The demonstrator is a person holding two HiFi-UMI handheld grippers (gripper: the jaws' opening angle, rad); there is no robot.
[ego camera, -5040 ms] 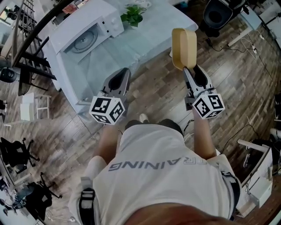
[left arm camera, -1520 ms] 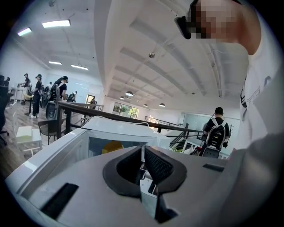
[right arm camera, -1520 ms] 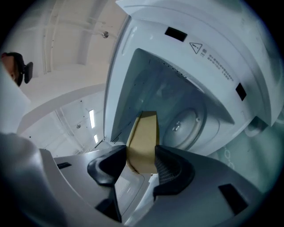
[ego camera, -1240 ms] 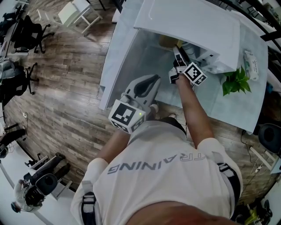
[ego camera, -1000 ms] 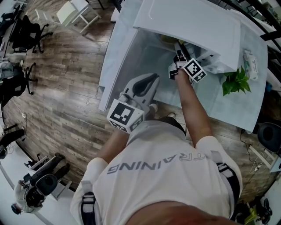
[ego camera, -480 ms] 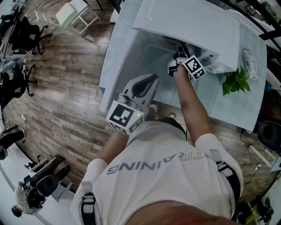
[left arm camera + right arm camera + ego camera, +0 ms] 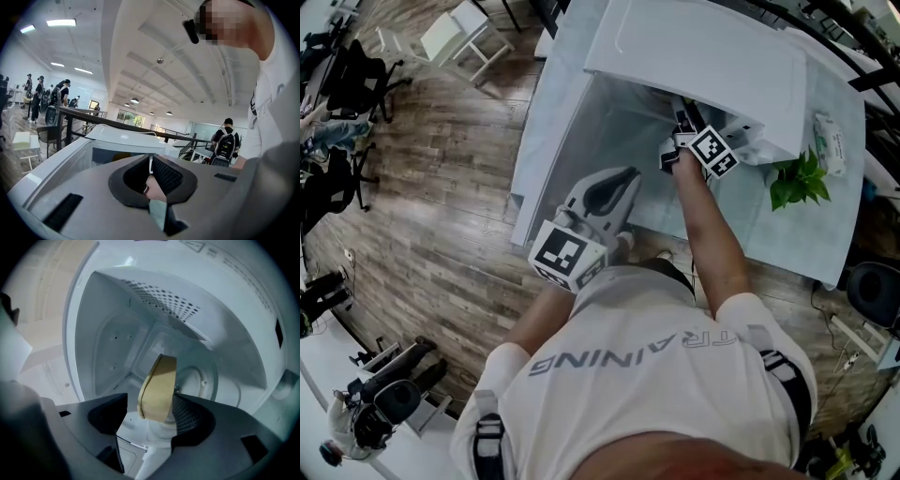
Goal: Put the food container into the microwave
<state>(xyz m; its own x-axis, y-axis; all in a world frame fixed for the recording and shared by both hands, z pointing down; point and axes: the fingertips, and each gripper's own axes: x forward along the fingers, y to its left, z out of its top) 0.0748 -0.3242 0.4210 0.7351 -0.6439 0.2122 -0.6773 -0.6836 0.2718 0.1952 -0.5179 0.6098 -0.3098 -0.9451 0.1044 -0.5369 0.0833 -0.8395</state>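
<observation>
Right gripper view: food container (image 7: 158, 389) stands on edge inside microwave (image 7: 117, 333) cavity, touching one pad of the slightly spread right claw (image 7: 150, 414). Head view: microwave top hides it. Left claw (image 7: 150, 174) pressed together.

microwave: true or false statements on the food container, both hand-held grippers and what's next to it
1. The food container is inside the microwave, between the jaws of the right hand-held gripper. True.
2. The left hand-held gripper has its jaws wide apart. False: they are together, with nothing between them.
3. The left hand-held gripper reaches into the microwave. False: it is outside, close to the person's body.
4. A green plant stands on the table beside the microwave. True.
</observation>
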